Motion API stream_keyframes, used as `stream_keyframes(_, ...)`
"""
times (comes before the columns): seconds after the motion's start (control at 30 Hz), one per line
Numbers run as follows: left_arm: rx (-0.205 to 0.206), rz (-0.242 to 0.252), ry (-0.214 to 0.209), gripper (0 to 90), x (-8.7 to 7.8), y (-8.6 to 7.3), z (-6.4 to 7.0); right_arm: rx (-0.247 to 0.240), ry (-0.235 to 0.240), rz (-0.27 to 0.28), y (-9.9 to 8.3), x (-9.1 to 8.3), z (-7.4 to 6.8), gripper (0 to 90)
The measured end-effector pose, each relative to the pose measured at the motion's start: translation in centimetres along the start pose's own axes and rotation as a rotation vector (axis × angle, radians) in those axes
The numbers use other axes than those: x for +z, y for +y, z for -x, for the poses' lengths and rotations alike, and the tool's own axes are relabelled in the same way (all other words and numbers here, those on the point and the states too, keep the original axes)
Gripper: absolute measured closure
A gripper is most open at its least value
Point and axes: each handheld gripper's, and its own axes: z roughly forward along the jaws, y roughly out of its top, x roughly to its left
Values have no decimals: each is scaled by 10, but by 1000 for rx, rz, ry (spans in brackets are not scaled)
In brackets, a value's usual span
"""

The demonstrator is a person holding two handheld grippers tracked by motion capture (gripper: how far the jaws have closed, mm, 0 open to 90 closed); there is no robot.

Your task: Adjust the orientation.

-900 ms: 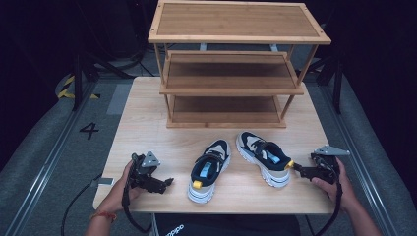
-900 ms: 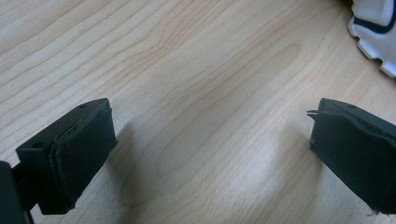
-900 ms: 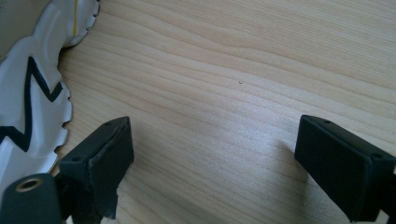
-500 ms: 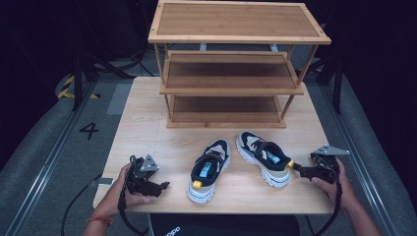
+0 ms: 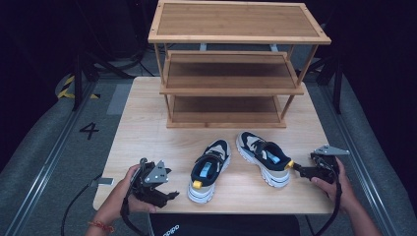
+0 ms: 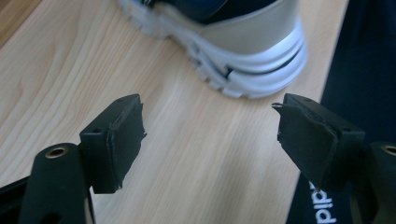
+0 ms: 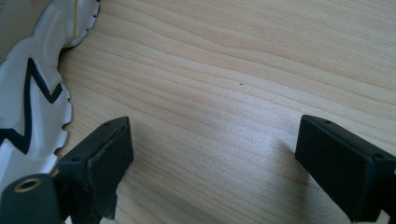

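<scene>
Two navy, white and tan sneakers lie on the wooden table point(image 5: 142, 132). The left sneaker point(image 5: 209, 169) has its heel near the front edge, and the right sneaker point(image 5: 263, 157) lies angled beside it. My left gripper point(image 5: 171, 193) sits at the front left, open, pointing at the left sneaker's heel point(image 6: 252, 42), which lies just beyond the left gripper point(image 6: 208, 121). My right gripper point(image 5: 297, 169) is open at the right, its tips close to the right sneaker's heel. In the right gripper view the right gripper point(image 7: 212, 140) frames bare wood, with the sneaker's white sole point(image 7: 28, 107) at the left.
A three-tier bamboo shoe rack point(image 5: 236, 64) stands at the back of the table, its shelves bare. The table's front edge lies just below both hands. Dark clothing with white lettering point(image 6: 336, 205) shows past that edge. Grey floor with a painted 4 point(image 5: 89, 130) lies to the left.
My left gripper has drifted slightly toward the front edge of the table. The right gripper and both sneakers have stayed where they were.
</scene>
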Motion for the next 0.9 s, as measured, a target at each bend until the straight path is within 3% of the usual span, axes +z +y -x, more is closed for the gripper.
stream_keyframes(0.07, 12, 13, -17, 250, -1, 6, 4, 1, 0, 0, 0, 0, 0, 116)
stream_keyframes(0.1, 33, 14, -46, 305, -1, 12, 7, -2, -2, 1, 0, 0, 0, 116)
stream_keyframes(0.13, 42, 6, -46, 318, 0, 15, 9, -2, -2, 1, 0, 0, 0, 116)
stream_keyframes(0.27, 55, -48, -60, 375, 9, 19, 13, -2, 0, 1, 0, 0, 0, 116)
stream_keyframes(0.33, 47, -89, -65, 387, 24, 20, 13, -3, 0, 1, 0, 0, 0, 116)
stream_keyframes(0.47, 79, -145, -64, 443, 41, 28, 18, -4, 0, 1, 0, 0, 0, 117)
stream_keyframes(0.53, 79, -154, -70, 454, 44, 29, 18, -4, 1, 1, 0, 0, 0, 116)
stream_keyframes(0.57, 72, -127, -97, 464, 45, 30, 19, -4, 1, 1, 0, 0, 0, 116)
stream_keyframes(0.67, 70, -120, -126, 498, 46, 32, 20, -4, 2, 1, 0, 0, 0, 116)
stream_keyframes(0.9, 116, -113, -168, 539, 59, 51, 30, -5, 2, 0, 0, 0, 0, 116)
